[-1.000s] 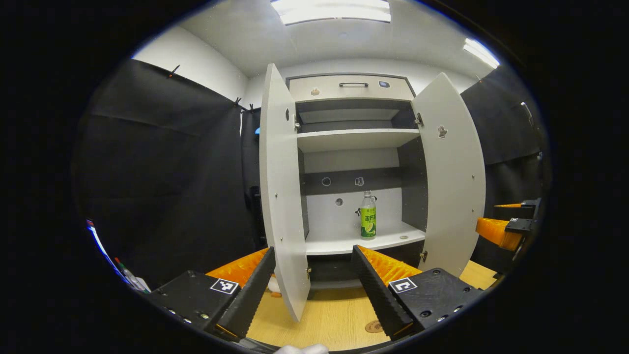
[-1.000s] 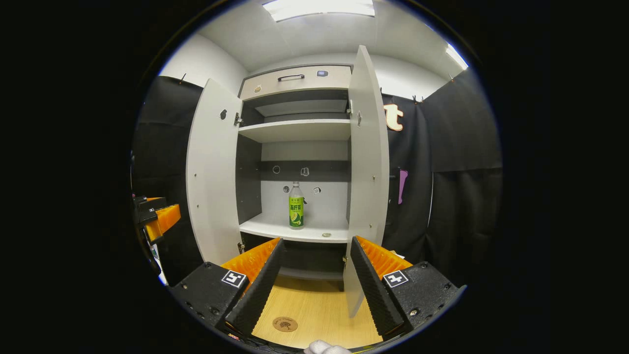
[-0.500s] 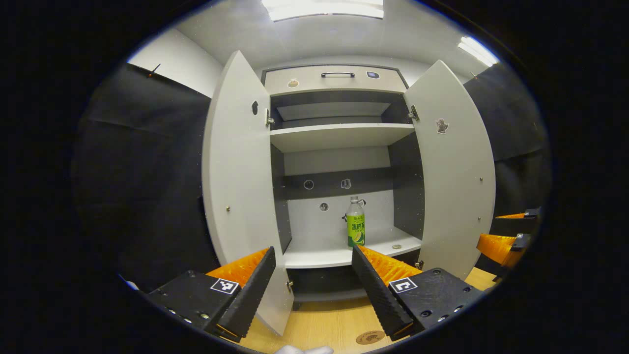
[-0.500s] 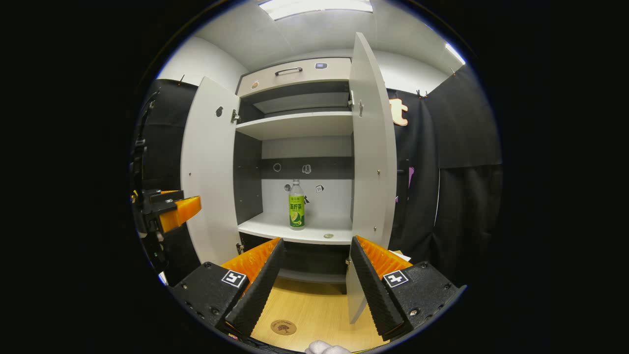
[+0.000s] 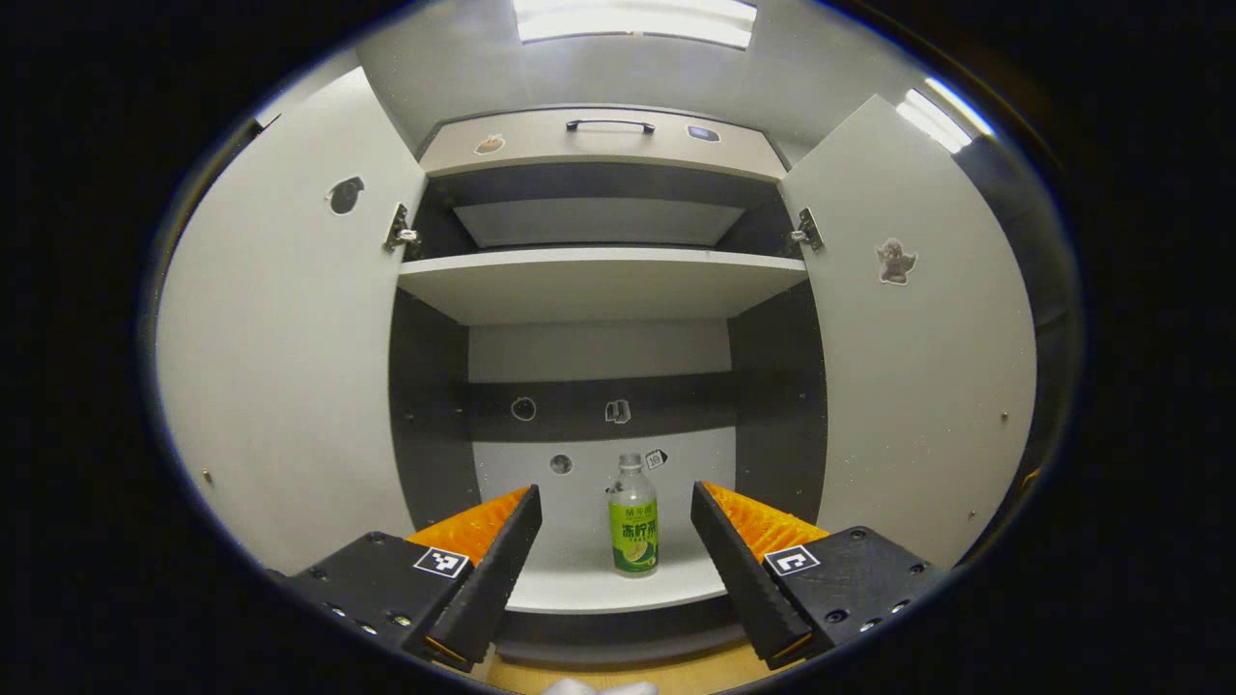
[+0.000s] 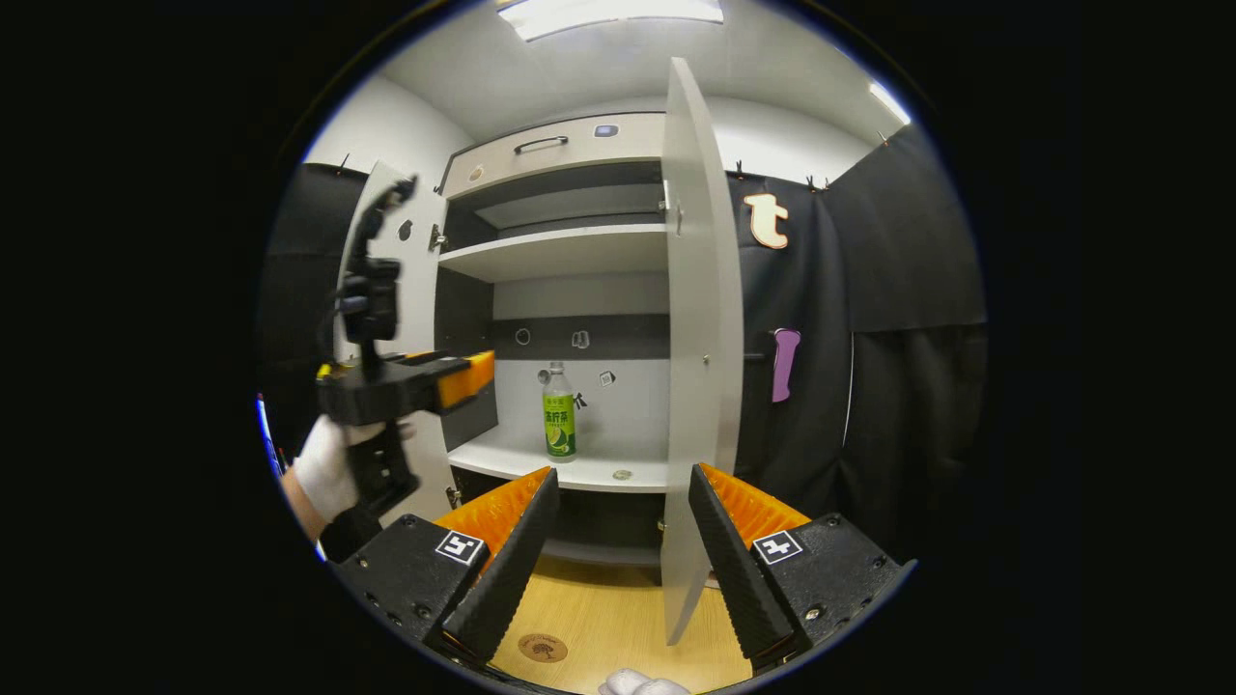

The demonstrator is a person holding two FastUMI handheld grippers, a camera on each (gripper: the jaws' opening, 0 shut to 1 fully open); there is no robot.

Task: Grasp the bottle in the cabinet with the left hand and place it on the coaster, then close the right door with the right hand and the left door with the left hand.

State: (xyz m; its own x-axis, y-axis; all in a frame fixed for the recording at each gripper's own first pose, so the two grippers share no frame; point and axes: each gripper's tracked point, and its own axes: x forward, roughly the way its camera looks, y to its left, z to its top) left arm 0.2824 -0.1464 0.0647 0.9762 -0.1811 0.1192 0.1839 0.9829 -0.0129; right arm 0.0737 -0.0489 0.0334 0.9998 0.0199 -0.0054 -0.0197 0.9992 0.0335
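— How are your grippers sitting?

— My left gripper (image 5: 616,541) is gaping wide at the cabinet mouth, fingers apart with nothing between them. My right gripper (image 6: 618,541) is hanging wide too, over the counter (image 6: 618,618), the coaster (image 6: 543,648) lying just below it.

— And farther in?

— The bottle (image 5: 633,516) is standing upright on the lower shelf (image 5: 618,579), free room on both sides. The left door (image 5: 290,357) and right door (image 5: 917,357) are flaring wide, their edges flanking my reach.

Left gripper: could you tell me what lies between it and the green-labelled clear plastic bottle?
Nothing: in the left gripper view, only bare white shelf separates the open left gripper from the bottle.
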